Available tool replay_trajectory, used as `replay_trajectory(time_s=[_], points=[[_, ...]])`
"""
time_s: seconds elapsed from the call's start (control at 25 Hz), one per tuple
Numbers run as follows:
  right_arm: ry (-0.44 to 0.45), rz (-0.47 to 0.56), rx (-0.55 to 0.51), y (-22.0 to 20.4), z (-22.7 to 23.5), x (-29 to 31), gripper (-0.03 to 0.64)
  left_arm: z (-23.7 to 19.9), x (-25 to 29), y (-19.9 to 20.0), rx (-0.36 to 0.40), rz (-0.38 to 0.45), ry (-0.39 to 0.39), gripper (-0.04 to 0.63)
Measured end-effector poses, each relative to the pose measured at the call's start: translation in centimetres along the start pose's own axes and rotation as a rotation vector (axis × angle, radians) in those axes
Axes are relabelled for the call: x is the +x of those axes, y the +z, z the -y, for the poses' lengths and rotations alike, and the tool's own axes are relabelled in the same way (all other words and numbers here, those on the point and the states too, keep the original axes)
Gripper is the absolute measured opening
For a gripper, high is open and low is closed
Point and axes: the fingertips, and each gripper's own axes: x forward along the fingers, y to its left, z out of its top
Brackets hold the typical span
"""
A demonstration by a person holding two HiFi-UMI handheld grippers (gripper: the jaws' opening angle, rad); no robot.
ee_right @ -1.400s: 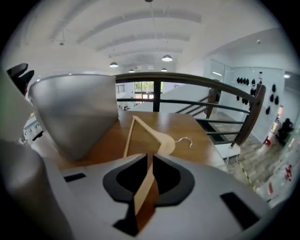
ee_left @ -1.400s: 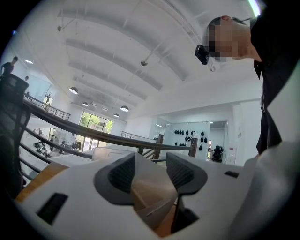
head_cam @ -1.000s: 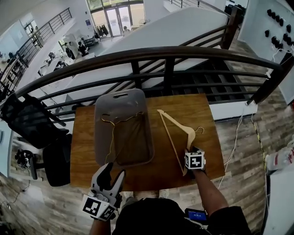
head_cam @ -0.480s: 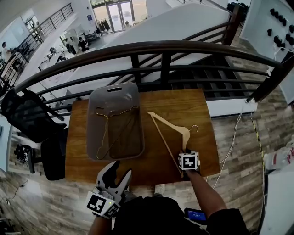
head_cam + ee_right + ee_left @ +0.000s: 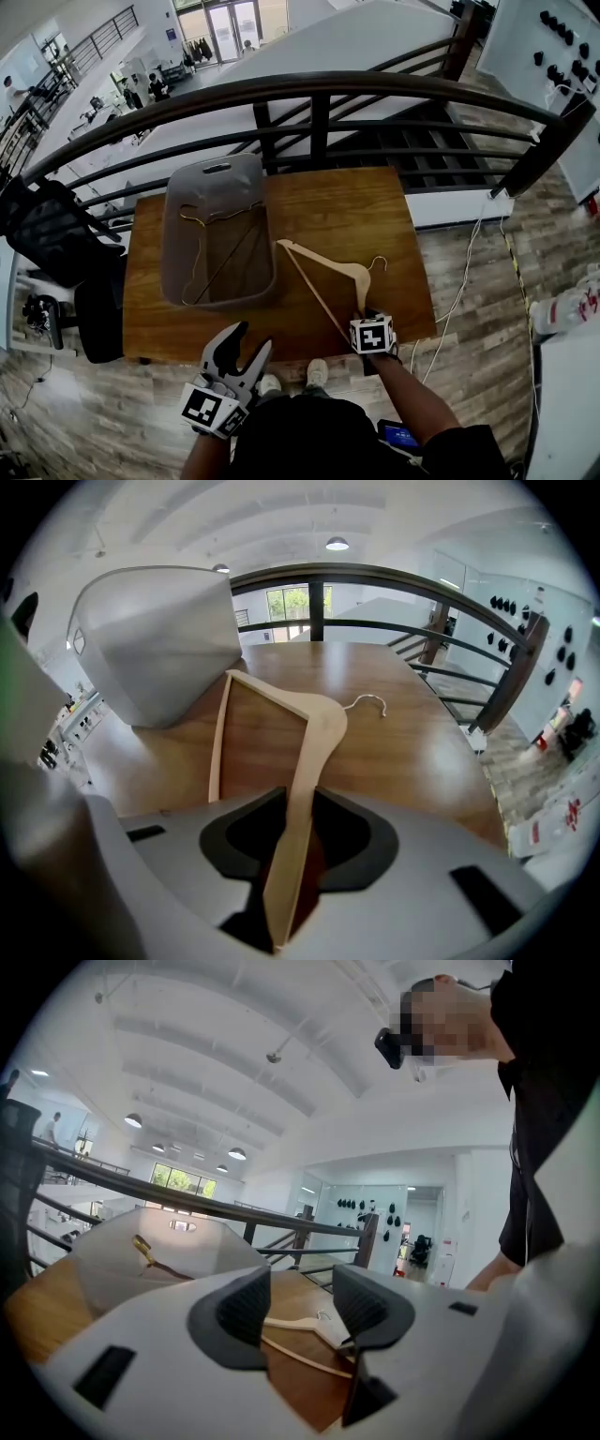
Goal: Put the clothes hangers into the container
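A pale wooden hanger (image 5: 328,272) lies on the wooden table (image 5: 356,206), right of the grey container (image 5: 173,234). My right gripper (image 5: 364,321) is at the table's near edge and points steeply down. Its jaws have just been closing, and they are shut on the hanger's near arm (image 5: 314,752). A dark hanger with a gold hook (image 5: 220,248) lies inside the container. My left gripper (image 5: 251,339) hovers open at the near edge, in front of the container, with nothing between its pads (image 5: 248,1305). The left gripper view shows the container (image 5: 112,1251) and the wooden hanger (image 5: 300,1327) beyond them.
A dark curved railing (image 5: 319,94) runs along the table's far side, with a drop to a lower floor behind it. A black chair (image 5: 56,244) stands left of the table. A white cable (image 5: 459,281) trails on the wooden floor to the right.
The right gripper has closed on the wooden hanger's arm and drawn it toward the table's near edge. The left gripper has drifted a little to the right, still open.
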Motion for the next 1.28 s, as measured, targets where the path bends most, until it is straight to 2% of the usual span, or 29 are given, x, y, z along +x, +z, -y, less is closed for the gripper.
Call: replay_trajectory(time_s=[0.2, 0.44, 0.84, 1.08, 1.28], points=[[-0.019, -0.013, 0.033, -2.0, -1.1, -1.3, 0.089, 0.1, -1.7, -1.1, 0.013, -0.041, -0.028, 0.213], [-0.03, -0.013, 0.084, -4.4, -3.7, -3.0, 0.092, -0.1, -4.4, -1.6, -0.012, -0.055, -0.045, 0.213], [0.037, 0.023, 0.144, -7.7, -8.3, -4.8, 0.109, 0.2, -8.0, -3.4, -0.046, -0.078, -0.062, 0.213], [0.083, 0.081, 0.083, -9.0, -11.0, -5.9, 0.117, 0.0, -10.1, -4.4, -0.057, -0.093, -0.062, 0.213], [0.209, 0.17, 0.269, -8.9, -11.3, -7.1, 0.178, 0.1, -11.2, -4.7, -0.053, -0.099, -0.071, 0.213]])
